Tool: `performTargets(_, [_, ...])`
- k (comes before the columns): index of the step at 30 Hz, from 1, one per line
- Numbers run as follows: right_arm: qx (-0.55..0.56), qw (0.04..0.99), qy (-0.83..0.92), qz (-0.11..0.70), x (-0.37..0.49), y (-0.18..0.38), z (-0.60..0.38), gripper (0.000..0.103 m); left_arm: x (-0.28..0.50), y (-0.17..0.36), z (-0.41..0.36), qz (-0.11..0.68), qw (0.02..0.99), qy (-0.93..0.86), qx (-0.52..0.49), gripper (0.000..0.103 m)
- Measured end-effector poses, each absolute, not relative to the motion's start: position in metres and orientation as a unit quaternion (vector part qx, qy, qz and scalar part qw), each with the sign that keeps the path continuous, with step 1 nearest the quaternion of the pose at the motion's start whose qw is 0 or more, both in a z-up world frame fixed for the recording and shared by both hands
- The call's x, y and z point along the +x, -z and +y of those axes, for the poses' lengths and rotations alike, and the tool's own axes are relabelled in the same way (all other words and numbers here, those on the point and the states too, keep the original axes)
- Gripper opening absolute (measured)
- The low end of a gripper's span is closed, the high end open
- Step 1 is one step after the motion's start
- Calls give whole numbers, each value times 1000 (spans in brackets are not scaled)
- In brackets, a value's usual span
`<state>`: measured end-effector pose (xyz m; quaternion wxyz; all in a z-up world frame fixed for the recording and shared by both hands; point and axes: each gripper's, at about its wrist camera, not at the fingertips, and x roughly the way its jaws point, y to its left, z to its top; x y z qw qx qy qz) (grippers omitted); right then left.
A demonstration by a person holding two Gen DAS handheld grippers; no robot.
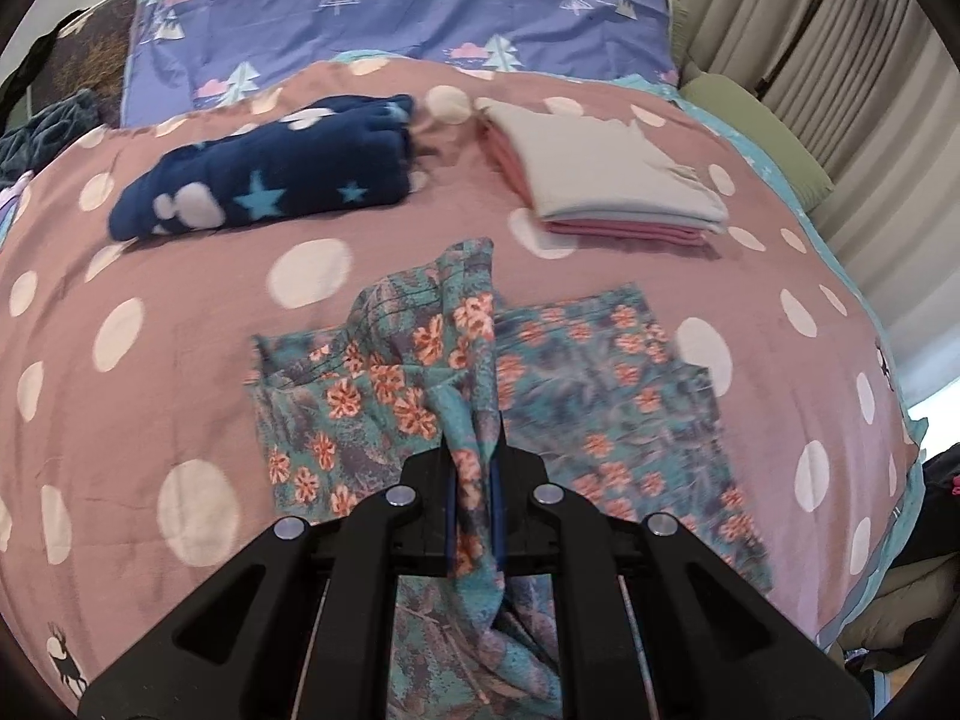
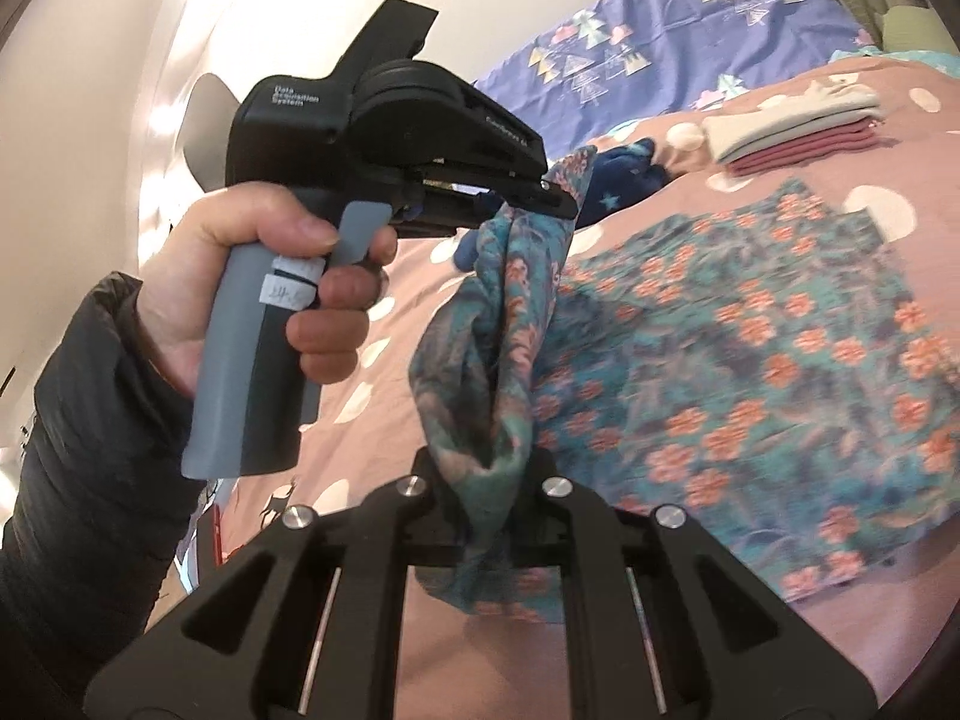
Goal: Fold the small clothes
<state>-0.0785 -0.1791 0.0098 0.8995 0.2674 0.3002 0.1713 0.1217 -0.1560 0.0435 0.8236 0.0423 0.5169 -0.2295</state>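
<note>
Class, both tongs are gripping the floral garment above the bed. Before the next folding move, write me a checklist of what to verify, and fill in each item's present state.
1. Left tongs shut on the floral garment: ok.
2. Right tongs shut on the same garment: ok.
3. Rest of the garment lies spread on the polka-dot bedspread: ok.
4. Lifted edge hangs smooth: not ok, it is bunched between the two tongs.
5. Folded navy star fleece and folded pink-and-white stack lie apart from the garment: ok.
6. Both grips sit at matching corners: cannot tell.
</note>
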Motion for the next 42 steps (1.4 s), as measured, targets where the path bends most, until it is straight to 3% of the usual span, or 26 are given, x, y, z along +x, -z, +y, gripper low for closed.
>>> performTargets(16, [344,888,-116,283,-103,3,-286,8,120,-14,-284,535,794,274,90,8])
performTargets(28, [376,873,-85,301,-110,21,-312,8,128,21,-319,554,778,276,105,10])
performTargets(29, [378,871,-84,302,-110,23,-314,8,127,21,-319,549,780,279,107,16])
performTargets(32, [385,866,-86,308,-108,27,-317,8,108,9,-316,505,811,260,142,48])
performTargets(37, [392,855,-87,328,-105,36,-321,8,42,-26,-279,409,846,297,171,62])
performTargets(41, [414,839,-90,340,-106,42,-325,10,-9,-32,-231,370,858,312,172,88])
performTargets(42, [417,837,-90,344,-103,44,-327,11,-20,-29,-223,371,854,321,174,89])
